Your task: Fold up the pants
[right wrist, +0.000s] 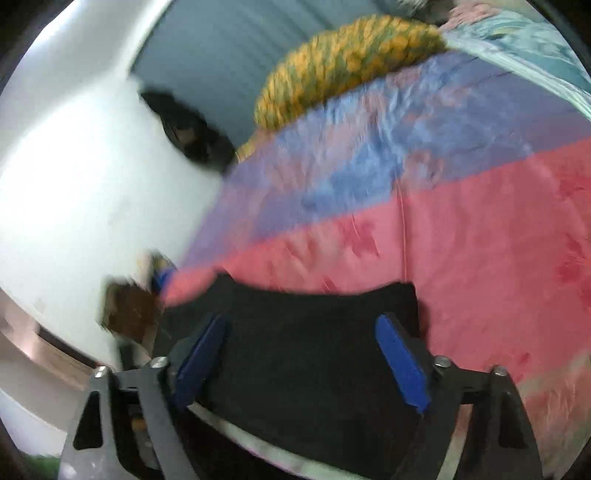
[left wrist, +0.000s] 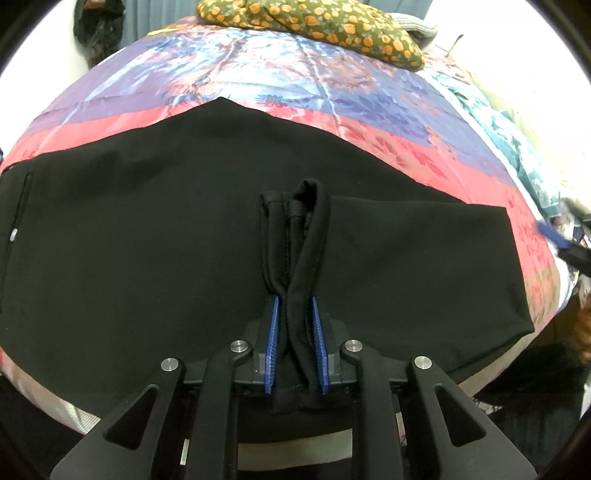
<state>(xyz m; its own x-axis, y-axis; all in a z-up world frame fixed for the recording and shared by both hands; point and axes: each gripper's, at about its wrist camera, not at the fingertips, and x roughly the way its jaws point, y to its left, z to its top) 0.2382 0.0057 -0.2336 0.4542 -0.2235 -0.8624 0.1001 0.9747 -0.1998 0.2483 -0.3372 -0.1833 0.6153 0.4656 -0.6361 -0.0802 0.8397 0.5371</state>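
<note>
Black pants lie spread flat on a red, purple and blue quilt. My left gripper is shut on a bunched hem of the pants, which stands up in folds between the blue pads. In the blurred right wrist view my right gripper is open, its blue pads wide apart over an end of the black pants. Nothing is between them. The right gripper's blue tip also shows at the far right of the left wrist view.
An olive pillow with orange flowers lies at the far edge of the quilt. A teal patterned cloth lies at the right. A white wall and a dark object are at the left in the right wrist view.
</note>
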